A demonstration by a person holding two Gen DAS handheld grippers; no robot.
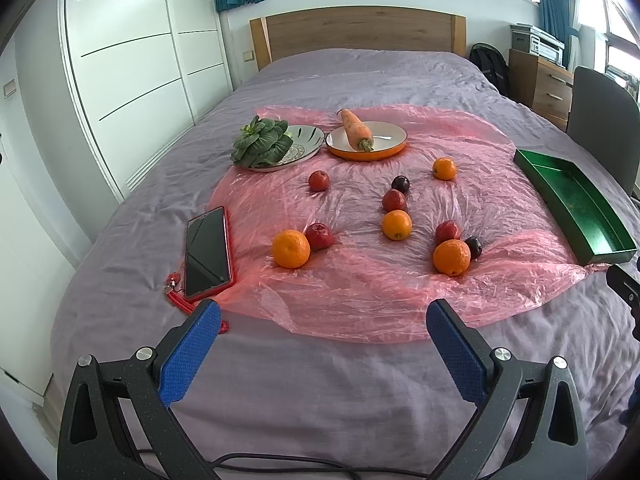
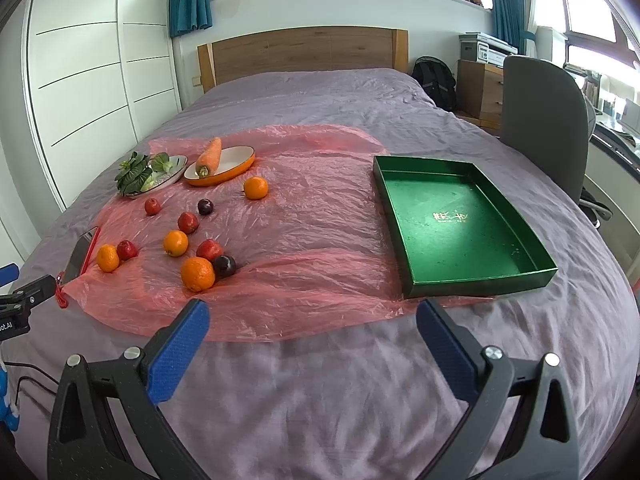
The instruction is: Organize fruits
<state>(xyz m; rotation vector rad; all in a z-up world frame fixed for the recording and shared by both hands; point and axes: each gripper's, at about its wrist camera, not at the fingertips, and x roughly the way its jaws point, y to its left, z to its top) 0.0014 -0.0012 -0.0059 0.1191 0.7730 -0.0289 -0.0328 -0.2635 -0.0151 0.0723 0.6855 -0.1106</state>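
Left gripper: fingers spread wide, grasping nothing.
Right gripper: likewise released.
Green tray: 1 o'clock of right gripper.
Oranges: scattered at 12 o'clock.

Phone, carrot, greens on bed

A plastic sheet lies on the bed. On its far side stand two plates: the left holds greens, the right a carrot. Nearer, oranges and other fruits lie scattered across the sheet. A phone lies at the left edge, a tray at the right.
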